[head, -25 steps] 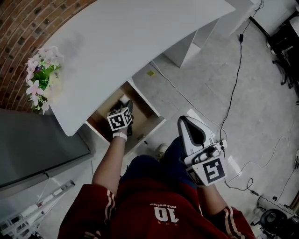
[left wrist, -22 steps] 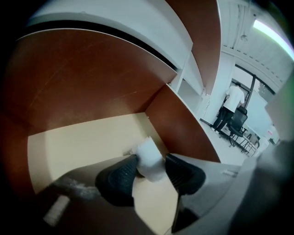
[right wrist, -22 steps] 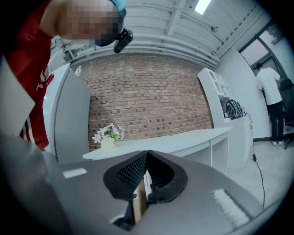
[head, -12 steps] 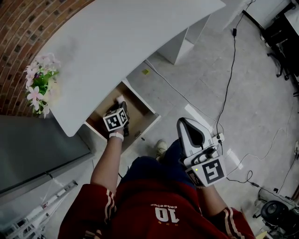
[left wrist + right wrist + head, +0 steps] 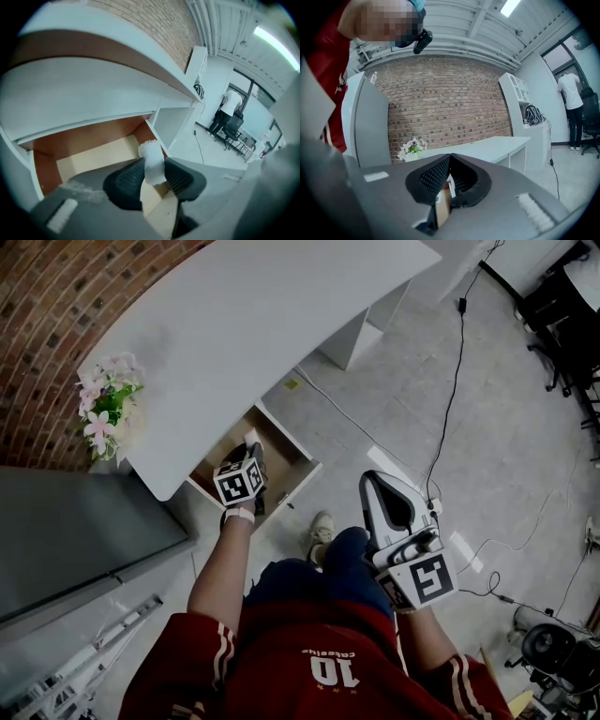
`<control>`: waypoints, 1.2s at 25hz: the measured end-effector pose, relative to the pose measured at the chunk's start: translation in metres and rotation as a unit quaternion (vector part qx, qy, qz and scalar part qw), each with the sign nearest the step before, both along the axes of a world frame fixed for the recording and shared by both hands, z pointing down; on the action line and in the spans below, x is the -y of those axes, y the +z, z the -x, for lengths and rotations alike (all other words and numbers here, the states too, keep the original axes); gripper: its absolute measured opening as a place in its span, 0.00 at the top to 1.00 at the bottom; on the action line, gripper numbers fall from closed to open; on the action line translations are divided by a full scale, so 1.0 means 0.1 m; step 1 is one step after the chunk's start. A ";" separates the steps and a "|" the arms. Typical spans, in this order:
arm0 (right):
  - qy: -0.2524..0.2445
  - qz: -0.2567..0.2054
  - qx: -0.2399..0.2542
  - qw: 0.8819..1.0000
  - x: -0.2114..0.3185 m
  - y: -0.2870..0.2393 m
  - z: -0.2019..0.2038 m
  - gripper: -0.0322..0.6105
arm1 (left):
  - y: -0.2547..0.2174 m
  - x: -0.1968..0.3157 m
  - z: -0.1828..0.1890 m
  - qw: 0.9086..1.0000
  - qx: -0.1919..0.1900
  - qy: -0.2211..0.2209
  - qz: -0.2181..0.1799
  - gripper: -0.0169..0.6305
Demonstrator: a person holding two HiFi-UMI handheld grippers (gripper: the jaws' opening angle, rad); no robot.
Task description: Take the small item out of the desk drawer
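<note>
The left gripper (image 5: 154,180) is closed partway on a small white fuzzy-edged roll (image 5: 152,161). Both ribbed black pads press on its sides, and its upper end sticks out past the fingertips. The roll is held over the open white drawer with the pale wooden floor and brown inner walls (image 5: 98,154), clear of the floor. The drawer is pulled out from under the curved white counter (image 5: 262,324). In the head view this gripper hangs over the drawer's front part, with the person's bare forearm running down to it.

The right gripper (image 5: 450,159) is held well apart from the drawer, out over the grey floor beside the person's knee. Its jaws meet at the tips with nothing between them. A bunch of pink and white flowers (image 5: 108,409) stands at the counter's far end by the brick wall
</note>
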State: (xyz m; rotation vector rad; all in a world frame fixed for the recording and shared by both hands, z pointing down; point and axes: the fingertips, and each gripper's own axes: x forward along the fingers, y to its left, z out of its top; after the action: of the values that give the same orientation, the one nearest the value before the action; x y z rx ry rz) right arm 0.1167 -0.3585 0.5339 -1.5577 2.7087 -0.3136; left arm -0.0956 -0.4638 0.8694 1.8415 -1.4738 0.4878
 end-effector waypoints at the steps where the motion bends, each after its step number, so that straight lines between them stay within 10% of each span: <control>1: 0.002 0.000 -0.001 1.000 -0.04 -0.08 0.00 0.95 | -0.09 -0.04 -0.02 1.000 -0.002 0.005 -0.002 0.75; 15: -0.009 -0.023 -0.017 1.000 -0.58 -1.37 0.17 0.95 | -2.24 -0.63 -0.34 0.991 -0.035 0.068 -0.108 0.75; 30: -0.009 -0.065 -0.014 0.998 -1.42 -2.13 0.59 0.95 | -4.45 -1.80 0.14 0.956 0.000 0.108 -0.271 0.75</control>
State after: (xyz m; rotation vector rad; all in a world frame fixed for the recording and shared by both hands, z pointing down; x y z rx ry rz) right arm 0.0578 -0.2163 0.3208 -1.5142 2.7039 -0.1141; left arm -0.1098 -0.2838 0.4248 2.4479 -1.5135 0.1891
